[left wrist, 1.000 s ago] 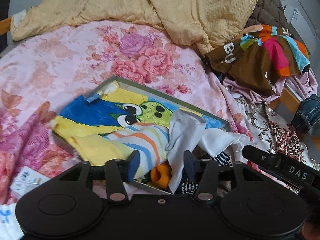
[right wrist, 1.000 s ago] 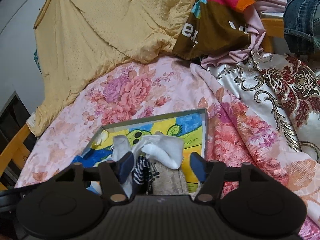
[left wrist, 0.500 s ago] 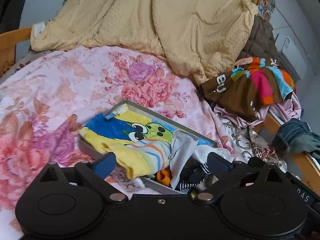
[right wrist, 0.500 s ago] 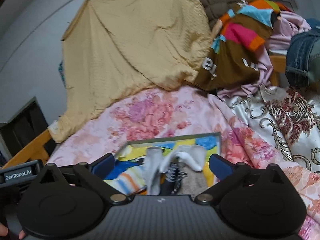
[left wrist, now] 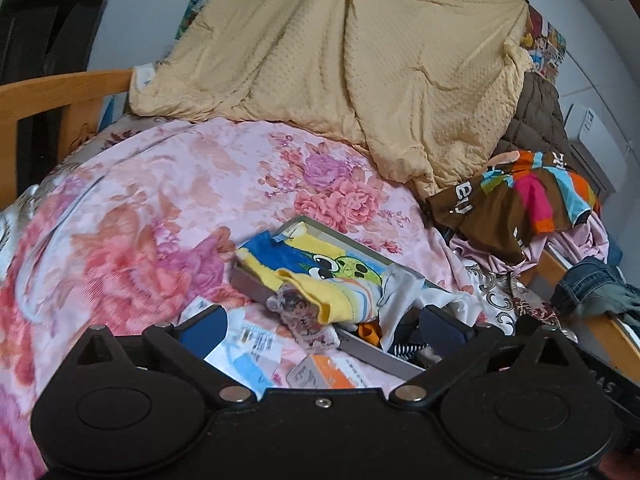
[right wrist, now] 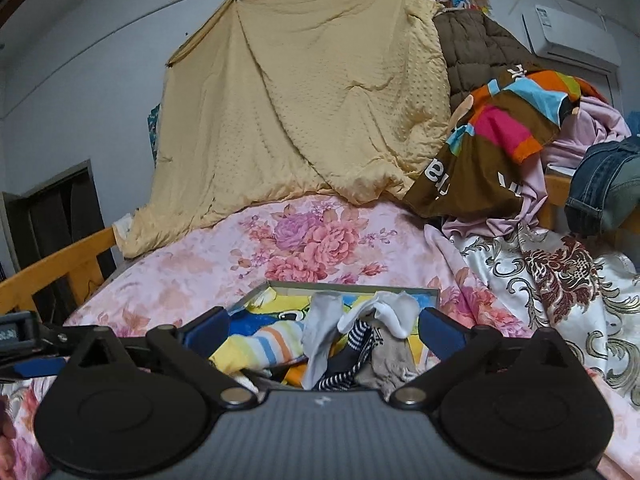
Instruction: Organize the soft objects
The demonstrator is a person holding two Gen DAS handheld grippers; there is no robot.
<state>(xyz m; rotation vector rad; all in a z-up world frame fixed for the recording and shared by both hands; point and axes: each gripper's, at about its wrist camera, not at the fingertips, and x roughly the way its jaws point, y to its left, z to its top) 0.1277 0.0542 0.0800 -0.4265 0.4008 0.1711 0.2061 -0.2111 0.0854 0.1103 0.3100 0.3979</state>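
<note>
Both tools, left [left wrist: 322, 330] and right [right wrist: 324, 330], had spread wide, empty | socks left in shallow grey box [right wrist: 424, 290] | deposit apparently finished

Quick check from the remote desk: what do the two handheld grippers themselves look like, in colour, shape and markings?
The left gripper has a matte black body with two round discs, silver pivot screws, angular black linkage arms and blue finger pads. The right gripper is alike but has a grey ribbed centre panel with a small white logo. No cables or sleeves are visible.
</note>
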